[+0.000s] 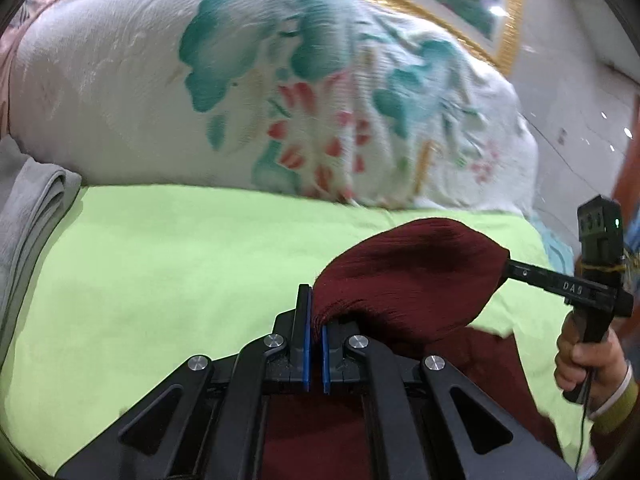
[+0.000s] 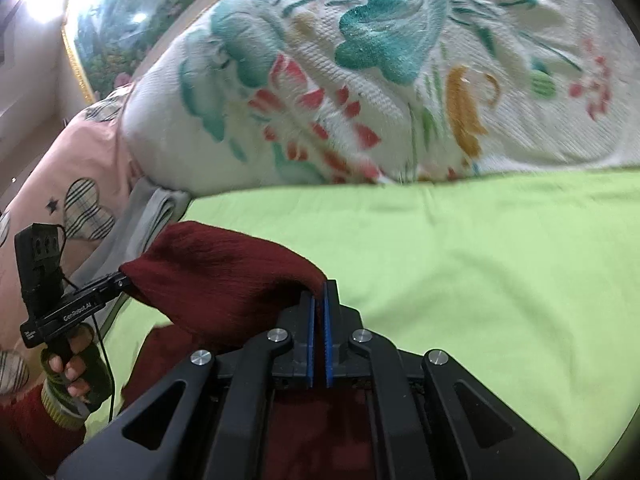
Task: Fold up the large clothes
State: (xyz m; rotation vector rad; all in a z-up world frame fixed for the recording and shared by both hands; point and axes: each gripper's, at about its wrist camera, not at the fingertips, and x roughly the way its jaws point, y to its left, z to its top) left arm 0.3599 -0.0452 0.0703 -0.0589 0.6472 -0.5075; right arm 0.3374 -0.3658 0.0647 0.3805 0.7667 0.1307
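Two grippers pinching one dark red knit garment (image 1: pixel 408 276), lifting a span of it clear of the lime-green sheet (image 1: pixel 160 264). Left gripper (image 1: pixel 316 320) at 6 o'clock in the left wrist view, blue pads (image 1: pixel 306 336) drawn almost together, clamping a gathered edge of the knit. Right gripper (image 1: pixel 505 265) entering the same view at 3 o'clock, biting the far end of the raised fold, handle gripped by the person's right hand (image 1: pixel 588 360). Rest of the garment hanging from the lifted span toward 5 o'clock and trailing beneath the left gripper's linkage.

Right wrist view repeating the arrangement in mirror form: right gripper (image 2: pixel 319 312) at 6 o'clock, blue pads (image 2: pixel 329 340) closed on a thin bunch of the garment (image 2: pixel 224 276); left gripper (image 2: pixel 125 278) at 9 o'clock, holding the opposite end, left hand (image 2: pixel 72 368) wrapping its handle. Knit sagging in a rounded hump between the two holds.

Floral quilt (image 1: pixel 280 92) piling up from 10 to 2 o'clock behind the sheet. Folded grey cloth (image 1: pixel 32 216) lying at 9 o'clock in the left wrist view, beside the quilt. Pink pillow (image 2: pixel 80 168) with plaid heart patches showing at 9 o'clock in the right wrist view.
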